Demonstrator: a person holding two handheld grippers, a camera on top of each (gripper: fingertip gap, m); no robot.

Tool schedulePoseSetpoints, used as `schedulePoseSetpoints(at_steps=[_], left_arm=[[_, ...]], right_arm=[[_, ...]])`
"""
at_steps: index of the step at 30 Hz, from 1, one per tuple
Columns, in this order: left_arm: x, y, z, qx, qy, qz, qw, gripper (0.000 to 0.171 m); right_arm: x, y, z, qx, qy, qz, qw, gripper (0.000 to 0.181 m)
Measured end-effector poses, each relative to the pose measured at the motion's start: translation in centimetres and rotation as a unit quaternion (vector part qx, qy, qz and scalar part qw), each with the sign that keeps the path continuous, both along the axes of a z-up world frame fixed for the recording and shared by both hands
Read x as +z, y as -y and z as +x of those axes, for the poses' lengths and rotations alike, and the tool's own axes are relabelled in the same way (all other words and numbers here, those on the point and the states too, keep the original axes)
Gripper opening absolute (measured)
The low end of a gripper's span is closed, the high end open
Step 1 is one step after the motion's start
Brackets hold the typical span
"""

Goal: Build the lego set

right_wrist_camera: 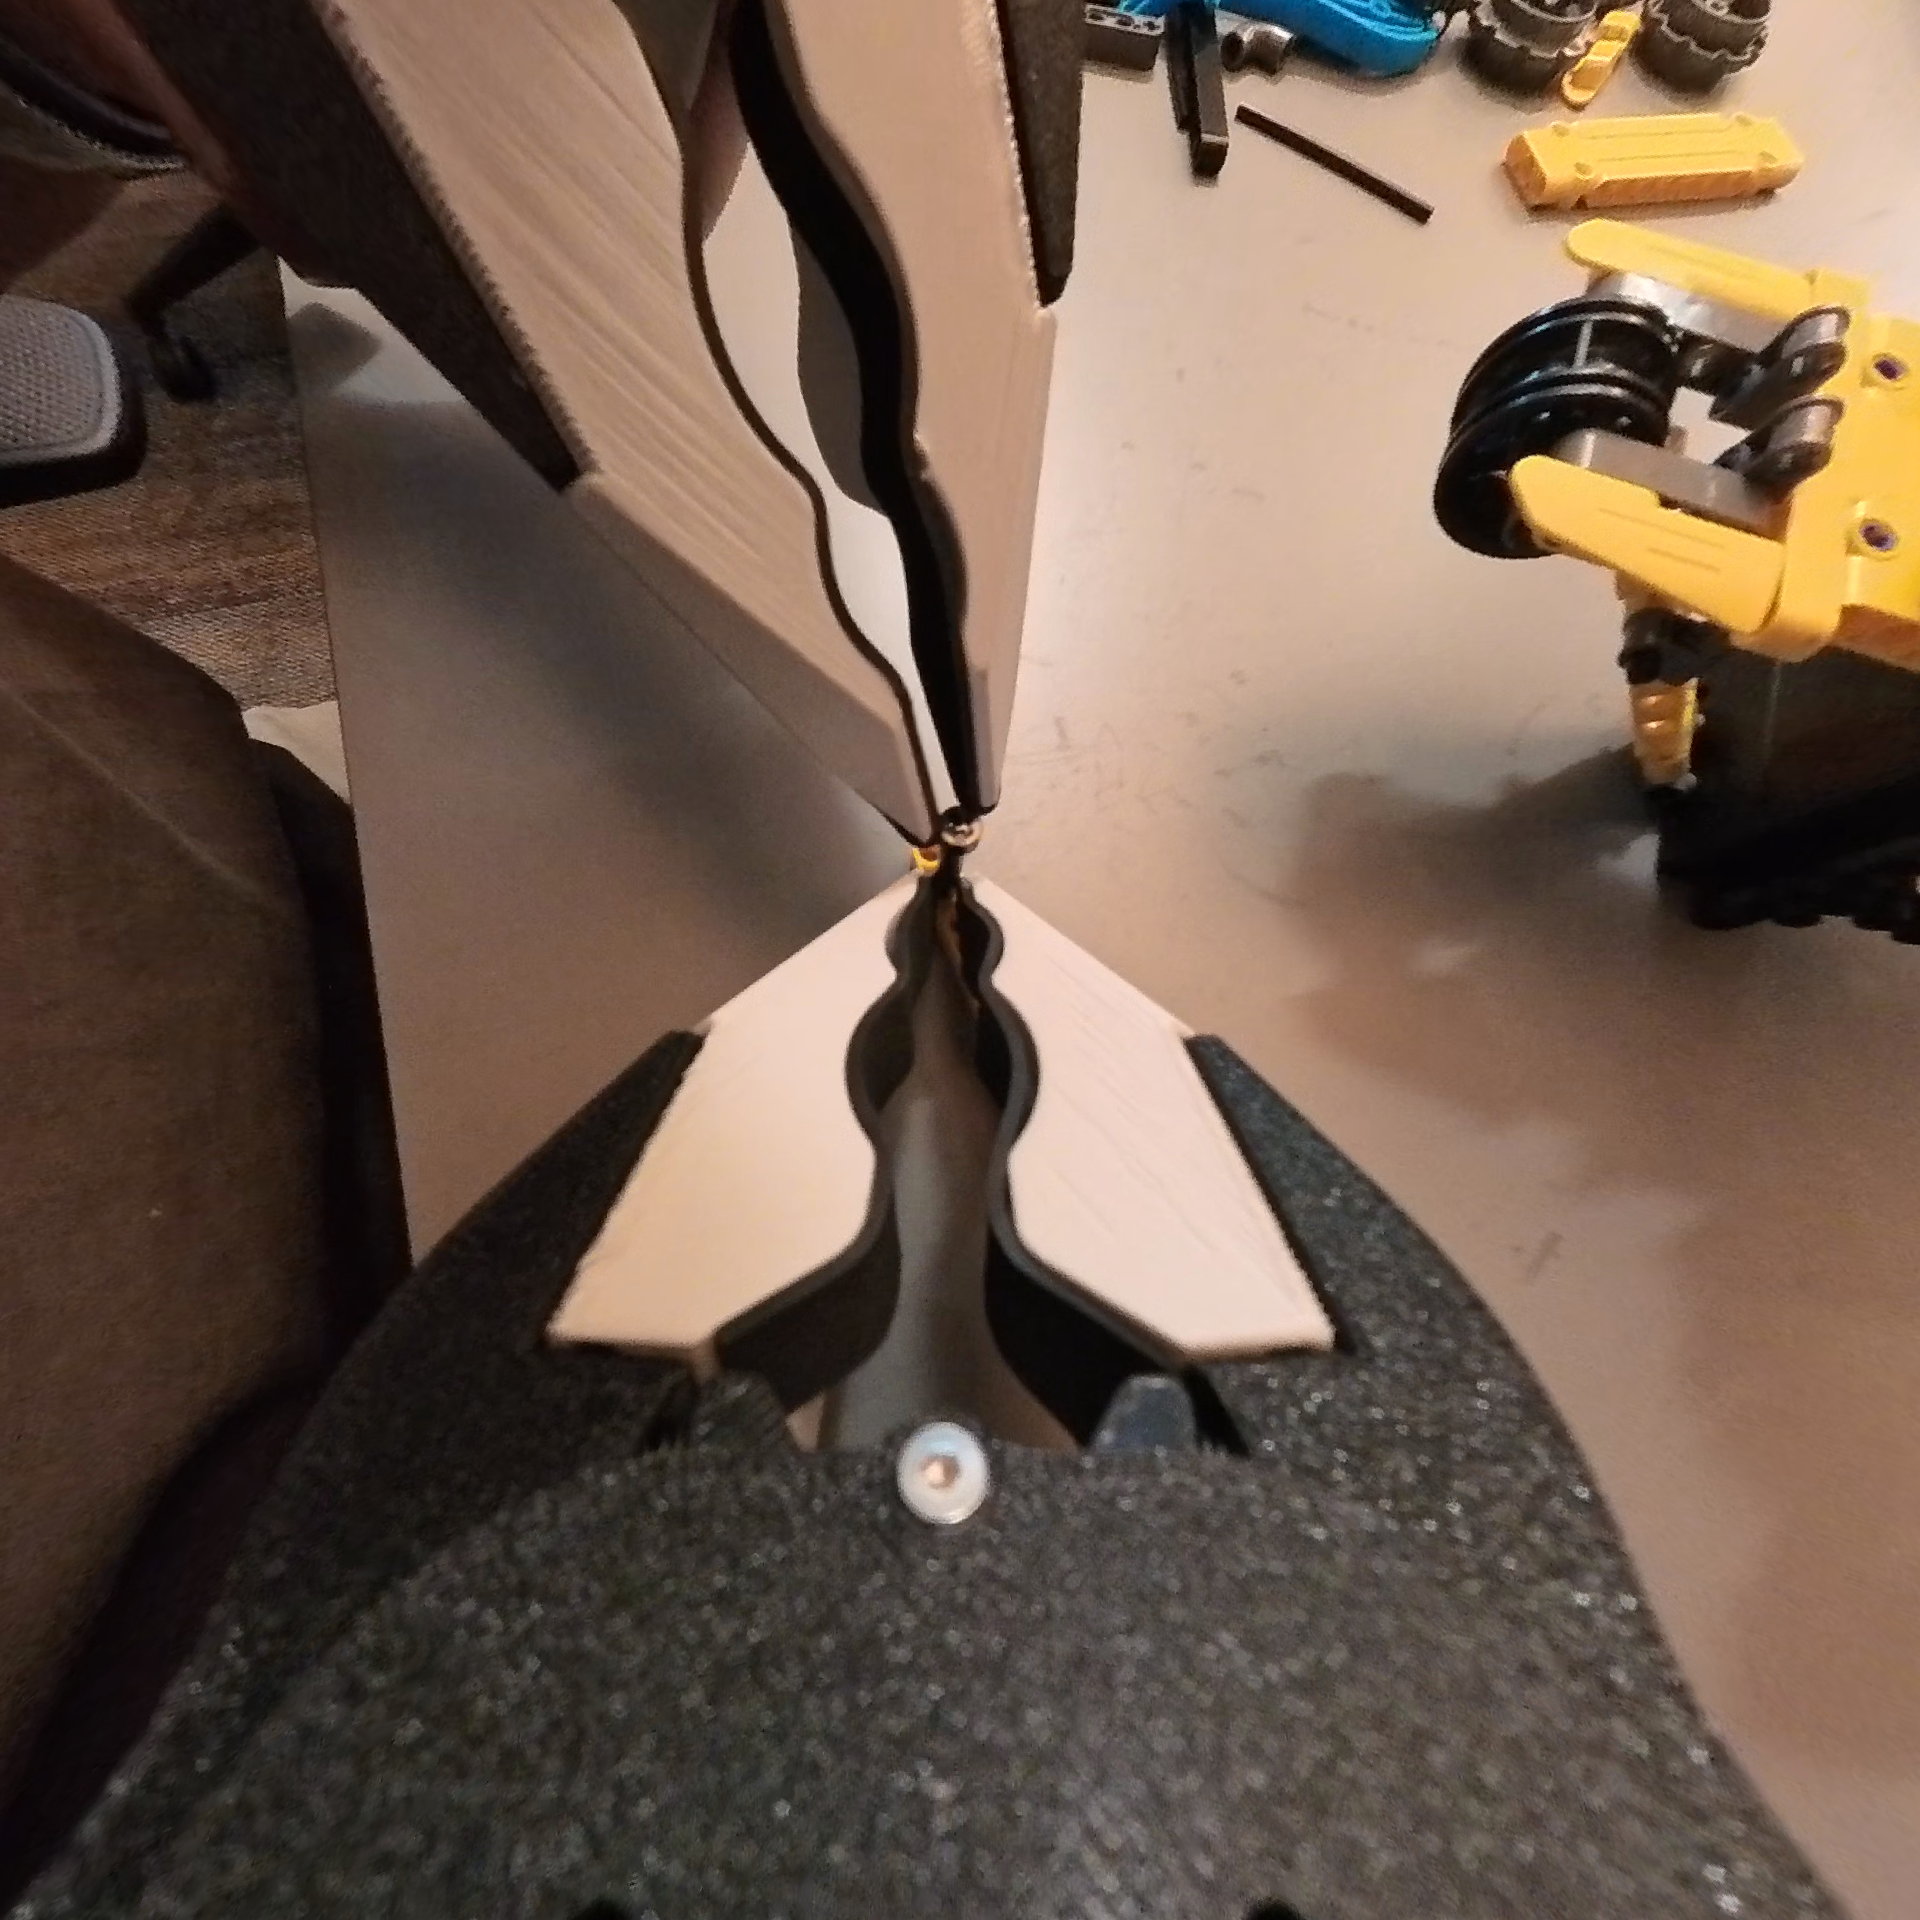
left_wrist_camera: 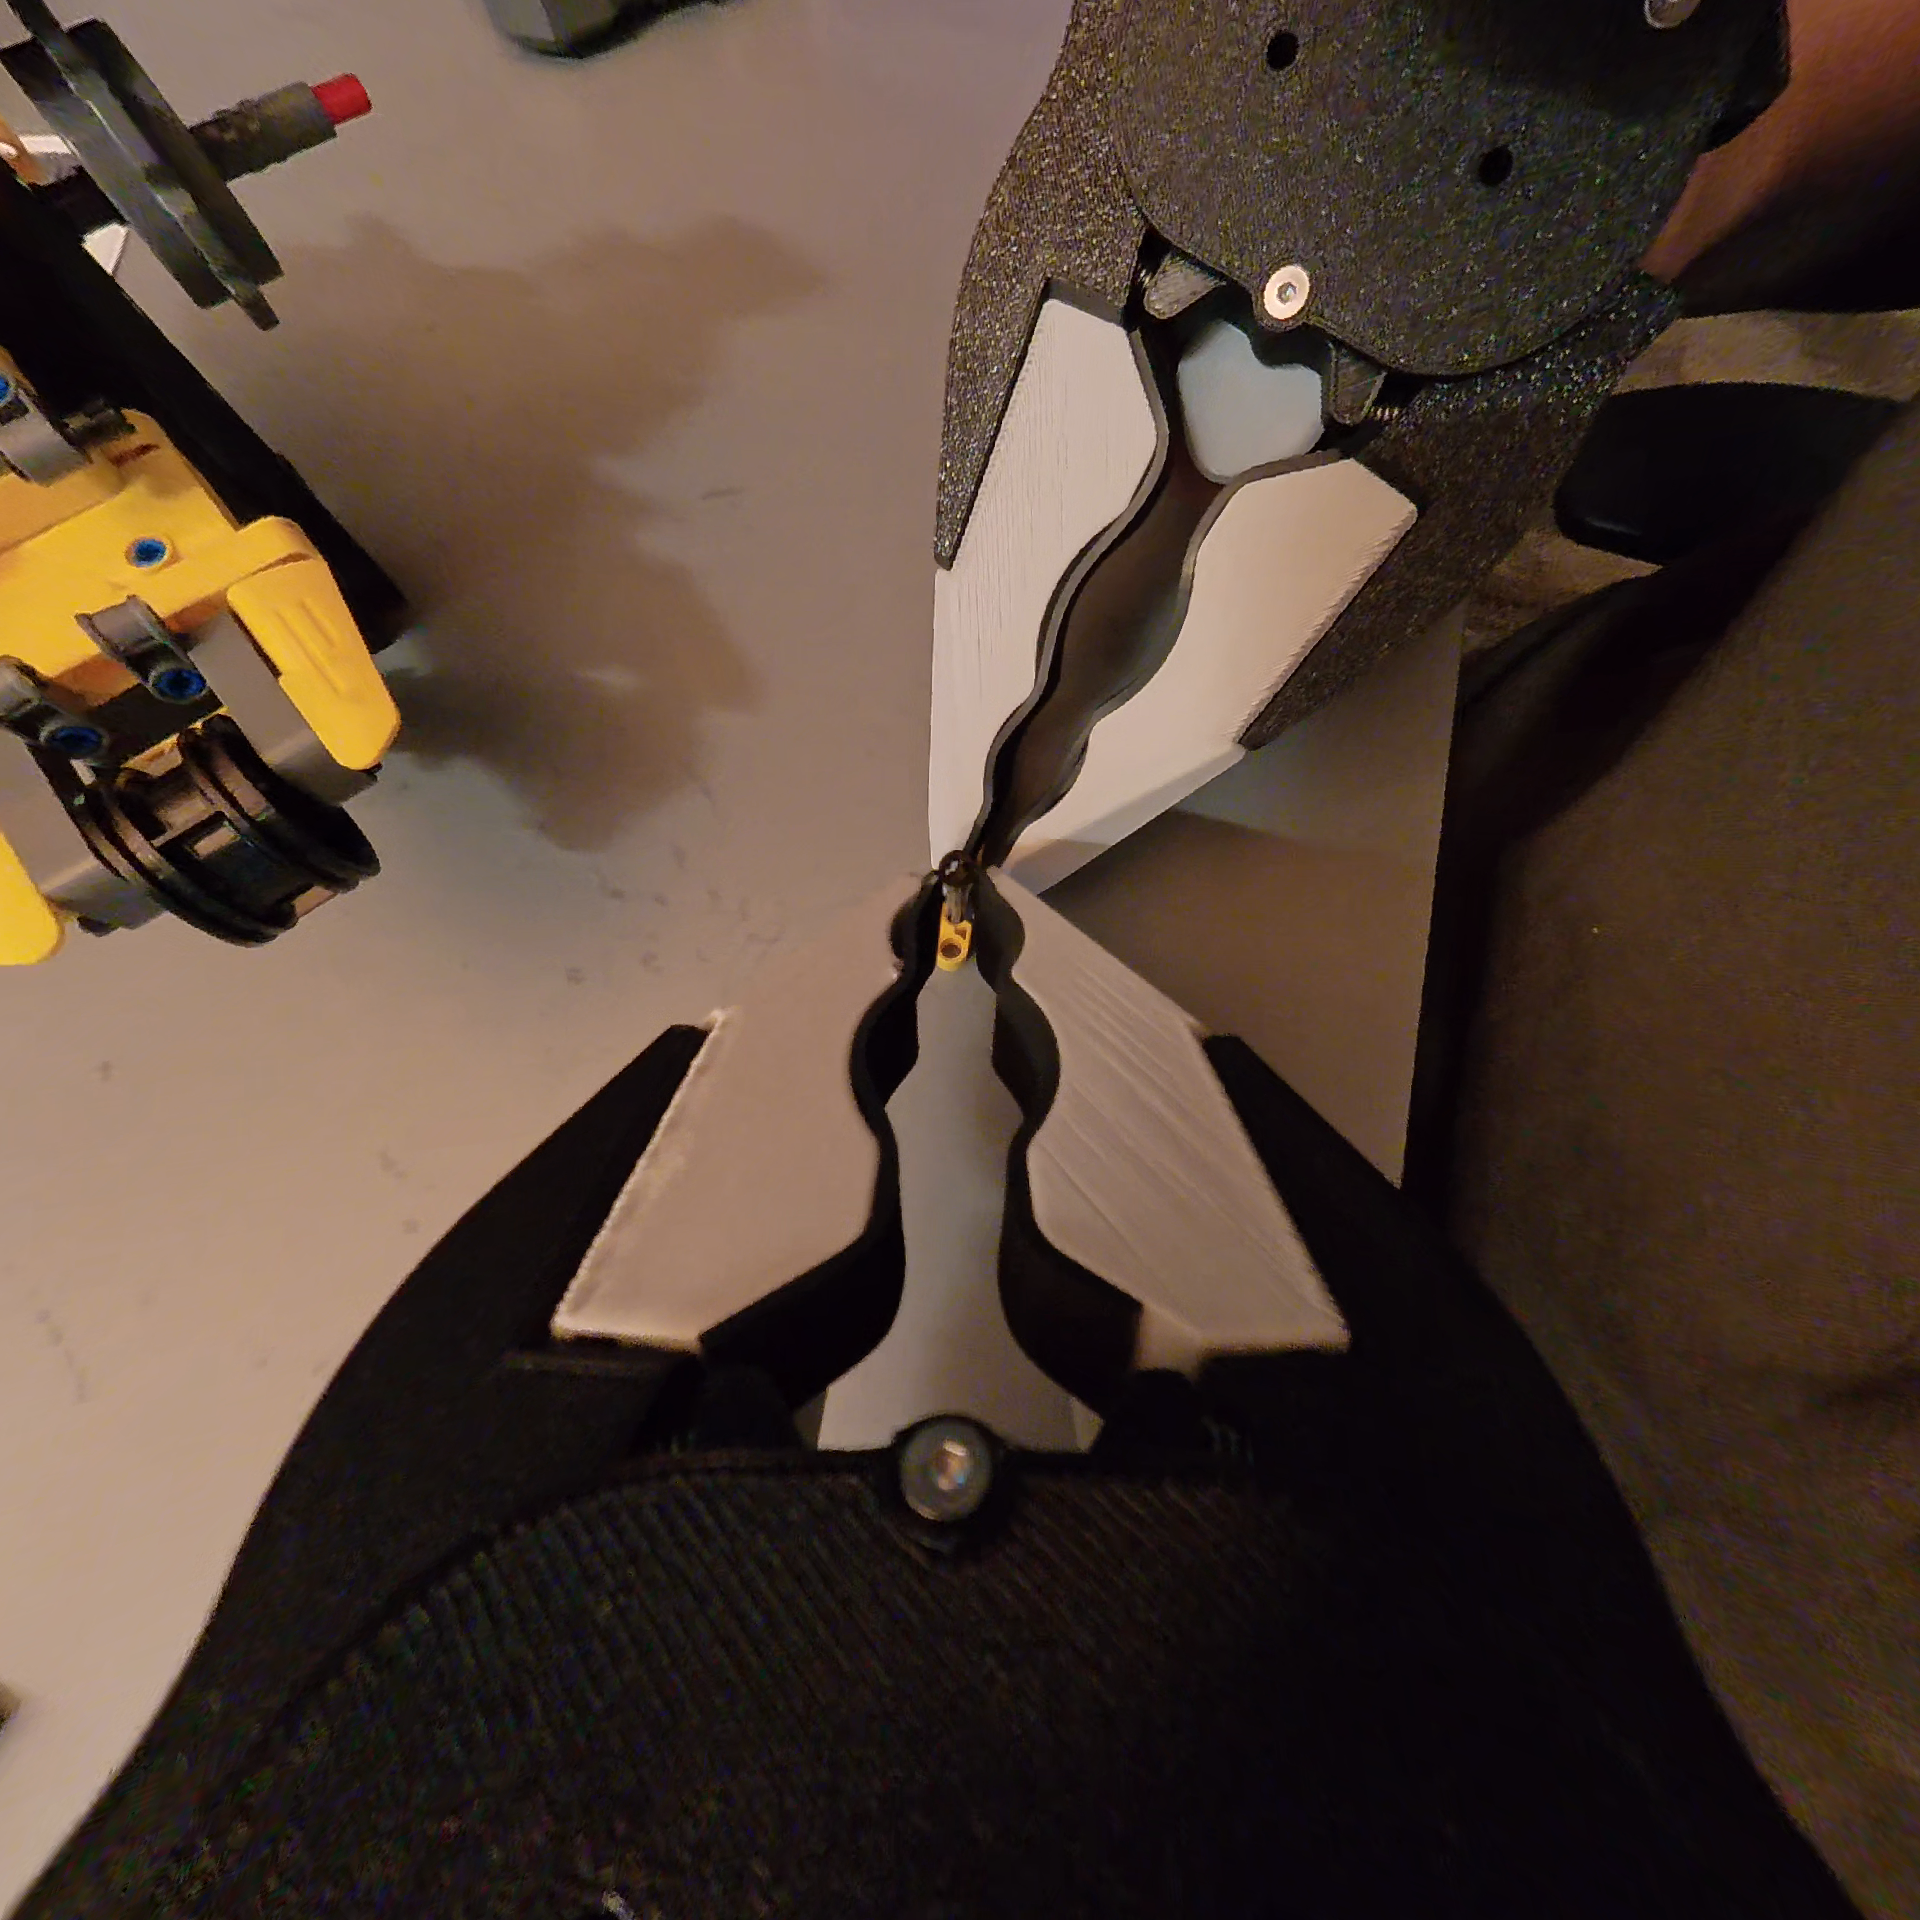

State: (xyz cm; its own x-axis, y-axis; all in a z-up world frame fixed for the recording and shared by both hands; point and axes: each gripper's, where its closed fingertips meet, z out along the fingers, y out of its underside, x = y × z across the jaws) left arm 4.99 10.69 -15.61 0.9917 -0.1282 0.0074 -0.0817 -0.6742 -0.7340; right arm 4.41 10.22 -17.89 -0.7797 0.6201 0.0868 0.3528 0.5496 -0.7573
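Yellow connector piece (left_wrist_camera: 952, 938) with a dark pin (left_wrist_camera: 956, 871) at its end, pinched tip to tip between two grippers above the grey table (left_wrist_camera: 582, 1039).

The left gripper (left_wrist_camera: 948, 940) is closed on the yellow piece; the right gripper (left_wrist_camera: 961, 864), opposite, seems clamped on the pin, though the tips are tiny here. A yellow and black brick-built vehicle (left_wrist_camera: 156, 665) stands off to the side, and loose parts (right_wrist_camera: 1652, 156) lie farther back.

Two grippers tip to tip above the table edge

The small connector piece (left_wrist_camera: 953, 932) sits between left gripper (left_wrist_camera: 951, 920) and right gripper (left_wrist_camera: 961, 868); the toy vehicle (left_wrist_camera: 156, 644) stands left of both.
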Motion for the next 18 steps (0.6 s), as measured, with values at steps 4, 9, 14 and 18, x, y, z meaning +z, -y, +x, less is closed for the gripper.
schedulePoseSetpoints(at_steps=[4, 9, 14, 18], left_arm=[[-0.03, 0.00, -0.02, -0.006, 0.009, 0.005, 1.000, 0.003], [-0.01, 0.02, 0.06, -0.019, 0.022, 0.007, 1.000, 0.003], [-0.06, -0.02, 0.10, -0.029, 0.022, -0.014, 0.999, 0.003], [-0.12, 0.06, 0.07, -0.026, 0.020, -0.037, 0.999, 0.003]], right_arm=[[0.00, -0.02, -0.02, -0.001, 0.001, -0.001, 1.000, 0.003], [-0.01, -0.02, -0.02, -0.001, -0.001, 0.001, 1.000, 0.003], [-0.01, -0.01, 0.00, -0.001, -0.001, 0.001, 1.000, 0.003], [-0.01, -0.03, -0.02, -0.001, -0.001, 0.001, 1.000, 0.003]])
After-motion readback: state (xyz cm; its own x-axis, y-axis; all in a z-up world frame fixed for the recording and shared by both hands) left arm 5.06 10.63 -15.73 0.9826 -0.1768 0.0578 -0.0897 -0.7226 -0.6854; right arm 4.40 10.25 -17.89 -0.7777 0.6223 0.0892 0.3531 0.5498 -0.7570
